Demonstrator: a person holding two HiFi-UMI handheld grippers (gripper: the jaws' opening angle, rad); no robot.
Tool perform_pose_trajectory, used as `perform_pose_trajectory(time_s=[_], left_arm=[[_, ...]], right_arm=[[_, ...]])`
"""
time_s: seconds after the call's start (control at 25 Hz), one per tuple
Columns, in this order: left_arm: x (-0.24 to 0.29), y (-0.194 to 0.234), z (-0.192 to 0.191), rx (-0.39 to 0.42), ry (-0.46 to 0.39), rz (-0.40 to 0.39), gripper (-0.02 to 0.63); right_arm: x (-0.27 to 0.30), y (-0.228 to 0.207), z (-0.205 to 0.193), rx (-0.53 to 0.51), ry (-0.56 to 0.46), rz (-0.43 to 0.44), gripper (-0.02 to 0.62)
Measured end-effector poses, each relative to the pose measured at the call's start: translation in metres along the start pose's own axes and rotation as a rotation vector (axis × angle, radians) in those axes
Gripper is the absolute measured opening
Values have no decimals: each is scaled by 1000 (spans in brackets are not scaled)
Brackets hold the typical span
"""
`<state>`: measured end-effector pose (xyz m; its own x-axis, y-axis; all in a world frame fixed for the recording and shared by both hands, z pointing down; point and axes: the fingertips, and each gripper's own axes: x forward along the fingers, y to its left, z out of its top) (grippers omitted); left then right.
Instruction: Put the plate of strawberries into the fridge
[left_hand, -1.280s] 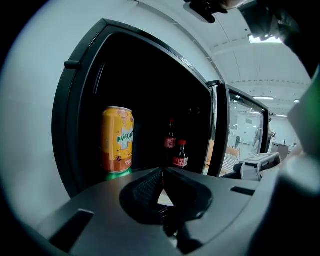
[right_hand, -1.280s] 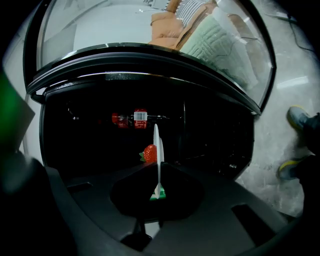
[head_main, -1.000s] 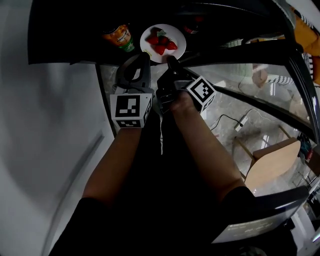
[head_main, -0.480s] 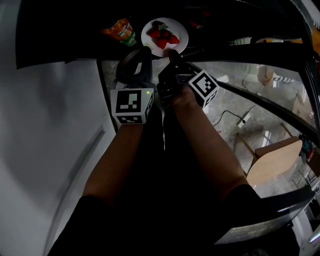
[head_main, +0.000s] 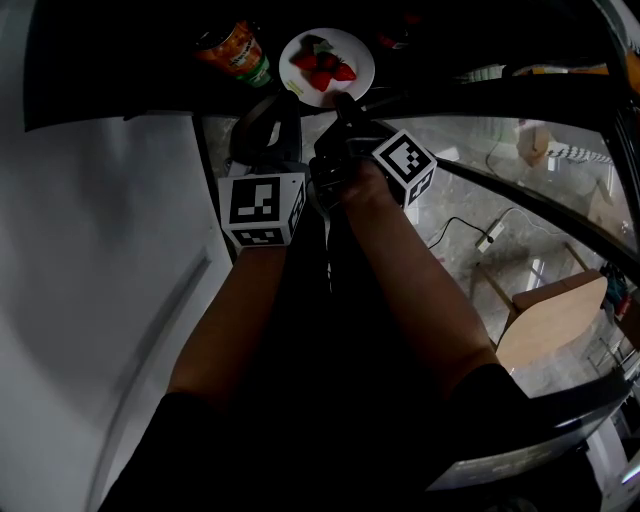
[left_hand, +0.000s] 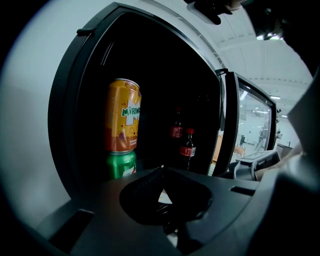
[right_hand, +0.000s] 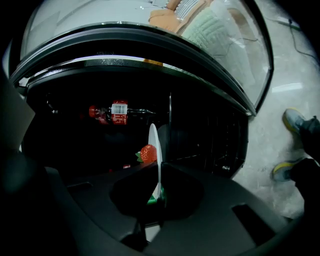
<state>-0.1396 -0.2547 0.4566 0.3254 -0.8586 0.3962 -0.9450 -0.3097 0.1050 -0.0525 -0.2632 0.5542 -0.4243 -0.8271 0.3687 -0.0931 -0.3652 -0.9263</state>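
The plate (head_main: 327, 62) of strawberries (head_main: 322, 72) is pretty much in the fridge (left_hand: 82, 85) already. It's held out over the dark inside, past the near edge, just right of the orange can (head_main: 232, 50). Its near rim is pinched by the right gripper (head_main: 343, 103), and in the right gripper view the plate is seen edge-on, clamped between the jaws. Whether it's resting on a shelf can't be told, too dark. So what's probably left: plate gets set down, rim gets let go, gripper gets pulled out, and maybe the glass door (left_hand: 240, 125) gets shut.

The left gripper (left_hand: 161, 172) is pressed together on nothing and parked just left of the right one, at the fridge opening.

Counts:
- One plate.
- Roughly four strawberries, though they're bunched up, so that's not certain.
- Two cans, the orange one stacked on a green can (left_hand: 120, 164).
- Two small cola bottles (left_hand: 188, 145), farther back and to the right.
- Two grippers.
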Motion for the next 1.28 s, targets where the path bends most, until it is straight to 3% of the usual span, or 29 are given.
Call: perform_pose_trajectory(time_s=[0.72, 0.8, 0.92, 1.28], left_arm=[[-7, 8, -10, -15, 6, 39, 6], [-8, 9, -11, -17, 7, 40, 6], [-8, 9, -12, -19, 9, 40, 6], [-7, 9, -12, -23, 3, 37, 6]], right_arm=[[8, -7, -8, -12, 45, 0, 23], [8, -7, -9, -14, 53, 4, 67], [7, -8, -10, -19, 59, 2, 67], [-4, -4, -20, -114, 120, 7, 67]])
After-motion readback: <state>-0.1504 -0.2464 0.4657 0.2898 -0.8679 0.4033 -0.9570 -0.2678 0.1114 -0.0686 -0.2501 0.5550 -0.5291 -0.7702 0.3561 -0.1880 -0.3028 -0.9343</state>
